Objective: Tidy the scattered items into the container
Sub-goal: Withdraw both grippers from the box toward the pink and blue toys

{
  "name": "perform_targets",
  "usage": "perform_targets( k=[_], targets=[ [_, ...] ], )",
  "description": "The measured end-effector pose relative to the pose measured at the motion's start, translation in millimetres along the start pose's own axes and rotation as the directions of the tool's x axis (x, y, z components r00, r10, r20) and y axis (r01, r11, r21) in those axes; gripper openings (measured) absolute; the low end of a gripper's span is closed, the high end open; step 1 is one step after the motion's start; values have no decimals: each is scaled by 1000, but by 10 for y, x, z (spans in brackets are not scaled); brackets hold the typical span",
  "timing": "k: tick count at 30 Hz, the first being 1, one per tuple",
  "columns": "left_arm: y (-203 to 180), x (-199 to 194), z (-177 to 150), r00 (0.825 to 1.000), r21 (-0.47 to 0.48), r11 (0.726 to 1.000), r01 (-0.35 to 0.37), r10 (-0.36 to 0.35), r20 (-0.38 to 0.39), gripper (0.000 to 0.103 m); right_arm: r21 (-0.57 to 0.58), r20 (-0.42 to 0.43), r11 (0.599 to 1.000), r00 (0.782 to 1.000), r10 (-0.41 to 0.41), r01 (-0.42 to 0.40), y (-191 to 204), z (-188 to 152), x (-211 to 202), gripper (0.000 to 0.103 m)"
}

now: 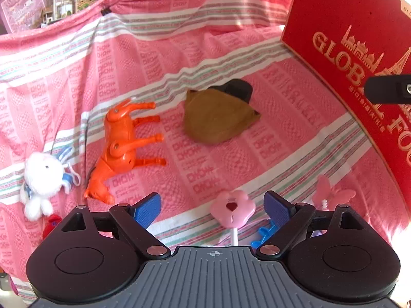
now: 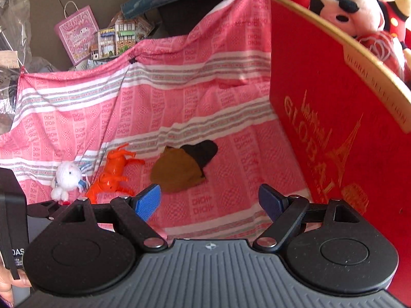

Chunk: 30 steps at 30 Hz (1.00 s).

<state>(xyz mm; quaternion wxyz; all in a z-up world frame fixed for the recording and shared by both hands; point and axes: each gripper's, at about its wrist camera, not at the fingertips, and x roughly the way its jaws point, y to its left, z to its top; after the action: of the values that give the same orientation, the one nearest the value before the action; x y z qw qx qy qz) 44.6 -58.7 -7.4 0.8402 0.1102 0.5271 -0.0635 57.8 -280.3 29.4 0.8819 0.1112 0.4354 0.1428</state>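
An orange toy horse (image 1: 123, 143) lies on its side on the pink cloth, also in the right wrist view (image 2: 113, 174). A white plush bunny (image 1: 43, 179) lies left of it (image 2: 68, 179). A brown and black fabric piece (image 1: 218, 115) lies in the middle (image 2: 182, 169). A pink flower wand (image 1: 233, 210), a pink butterfly clip (image 1: 334, 195) and a small blue toy (image 1: 264, 234) lie near my left gripper (image 1: 213, 209), which is open and empty. My right gripper (image 2: 209, 200) is open and empty. The red box (image 1: 359, 51) stands at the right (image 2: 334, 128).
The pink striped cloth (image 1: 179, 38) covers the surface and rises at the back. A Mickey plush (image 2: 359, 7) sits in the red box. A paper house (image 2: 115, 36) and a pink gift bag (image 2: 77, 33) stand behind. A small red item (image 1: 52, 222) lies below the bunny.
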Motion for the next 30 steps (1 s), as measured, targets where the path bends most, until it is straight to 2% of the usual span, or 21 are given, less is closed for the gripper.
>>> perform_targets(
  k=[4, 6, 10, 11, 20, 30],
  targets=[
    [68, 107, -171, 999, 2, 1000, -16, 16, -28, 94, -42, -65, 999, 998, -17, 14, 76, -306, 98, 86],
    [80, 167, -237, 999, 5, 1000, -18, 18, -39, 94, -50, -88, 998, 996, -29, 24, 85, -431, 124, 81],
    [59, 295, -382, 997, -1, 1000, 6, -6, -82, 94, -27, -145, 999, 989, -34, 30, 48, -650, 176, 62],
    [48, 319, -417, 996, 1, 1000, 11, -10, -90, 94, -24, -154, 999, 987, -38, 35, 40, -686, 185, 60],
    [-12, 450, -584, 992, 2, 1000, 31, -30, -126, 91, 8, -245, 996, 966, -88, 93, -98, -1060, 255, 61],
    [-62, 551, -558, 988, -9, 999, 37, -38, -148, 89, 72, -328, 989, 940, -98, 128, -234, -1344, 257, 63]
  ],
)
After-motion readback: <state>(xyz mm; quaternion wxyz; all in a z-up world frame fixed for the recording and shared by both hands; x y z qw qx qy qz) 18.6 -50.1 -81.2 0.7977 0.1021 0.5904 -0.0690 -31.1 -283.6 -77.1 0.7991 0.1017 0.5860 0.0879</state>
